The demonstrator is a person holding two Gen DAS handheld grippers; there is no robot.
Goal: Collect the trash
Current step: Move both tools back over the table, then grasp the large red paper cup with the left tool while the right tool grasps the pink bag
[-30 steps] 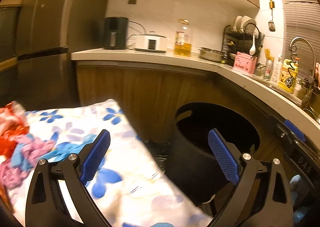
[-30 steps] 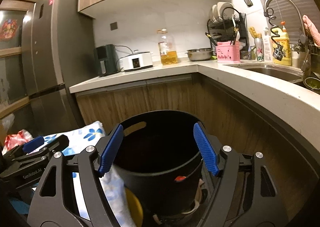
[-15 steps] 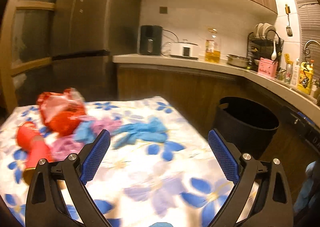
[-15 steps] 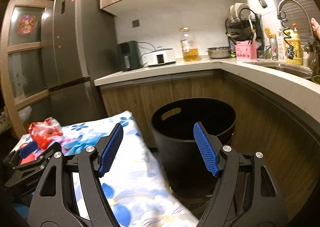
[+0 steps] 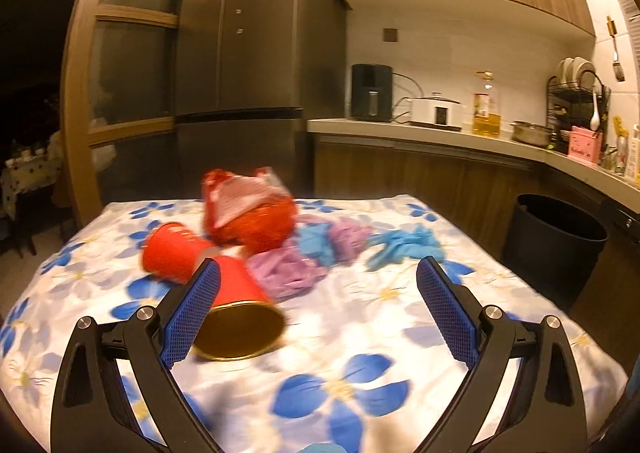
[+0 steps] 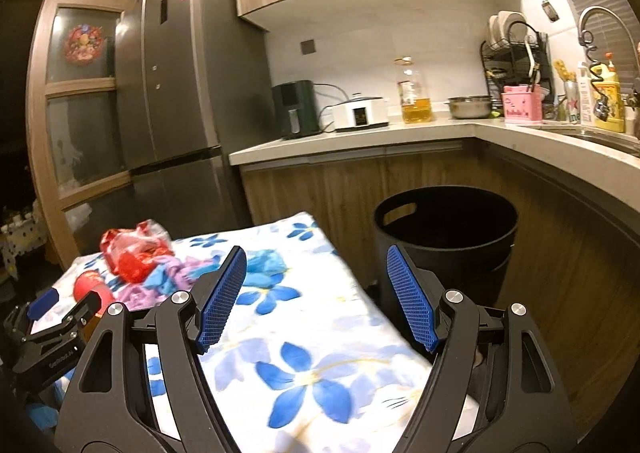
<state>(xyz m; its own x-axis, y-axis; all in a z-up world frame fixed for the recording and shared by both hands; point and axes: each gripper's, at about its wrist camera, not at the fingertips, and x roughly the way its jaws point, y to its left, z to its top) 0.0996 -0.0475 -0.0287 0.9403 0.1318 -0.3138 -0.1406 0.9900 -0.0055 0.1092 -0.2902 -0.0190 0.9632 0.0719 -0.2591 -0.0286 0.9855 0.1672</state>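
Note:
Trash lies on a floral tablecloth: two red paper cups on their sides, a red and clear plastic bag, purple crumpled wrappers and blue gloves. My left gripper is open and empty above the near cup's right side. My right gripper is open and empty over the table's right edge. The black bin stands on the floor right of the table; it also shows in the left wrist view. The bag and a cup show at left in the right wrist view.
A kitchen counter runs behind and to the right, with an air fryer, cooker, oil bottle, dish rack and sink tap. A tall fridge stands behind the table. Wood cabinets hang above.
Both grippers have swung left, away from the bin and towards the table. The trash pile now sits in the middle of the left wrist view. Both stay open.

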